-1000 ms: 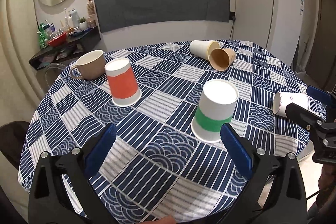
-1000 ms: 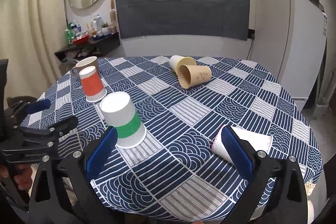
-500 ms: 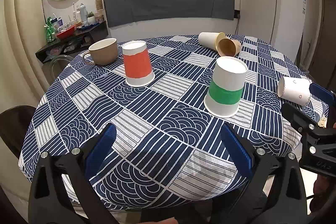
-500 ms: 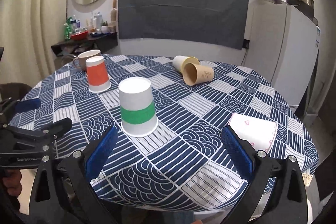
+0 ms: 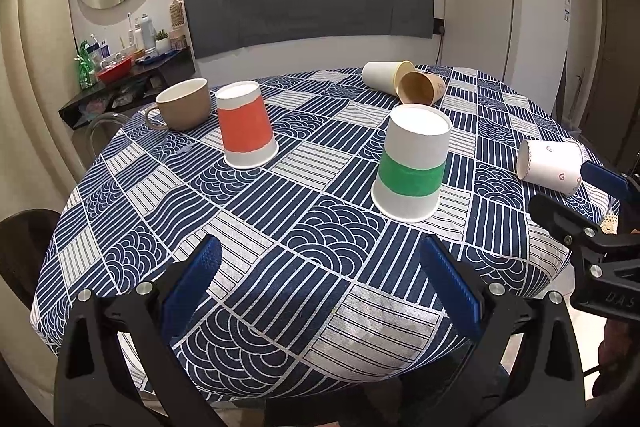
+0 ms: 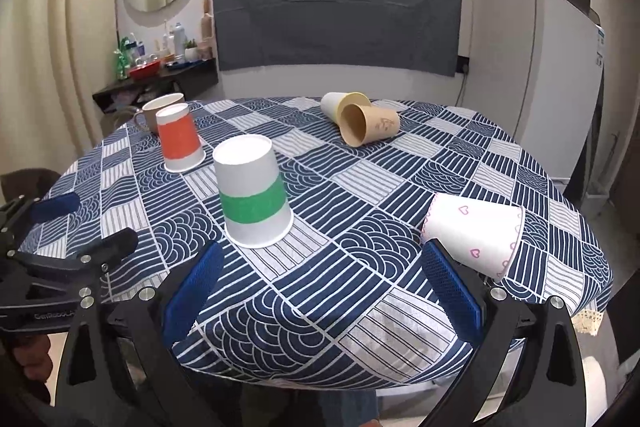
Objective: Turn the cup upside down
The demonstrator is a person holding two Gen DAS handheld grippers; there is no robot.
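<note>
The left gripper [image 5: 320, 279] hangs with its blue pads spread wide, gripping nothing, over the near edge of the patterned table [image 5: 256, 227]. The right gripper [image 6: 320, 281] is just as wide and empty. From the right wrist view, the heart-print cup [image 6: 472, 233] lies on its side at 2 o'clock, just beside the right pad. The green-banded cup [image 6: 254, 197] stands mouth-down at 11 o'clock — the orange-banded cup [image 6: 180, 143] likewise, farther back. Two tipped cups [image 6: 362, 123] lie at 12 o'clock; a mug [image 5: 184, 103] sits upright far left.
</note>
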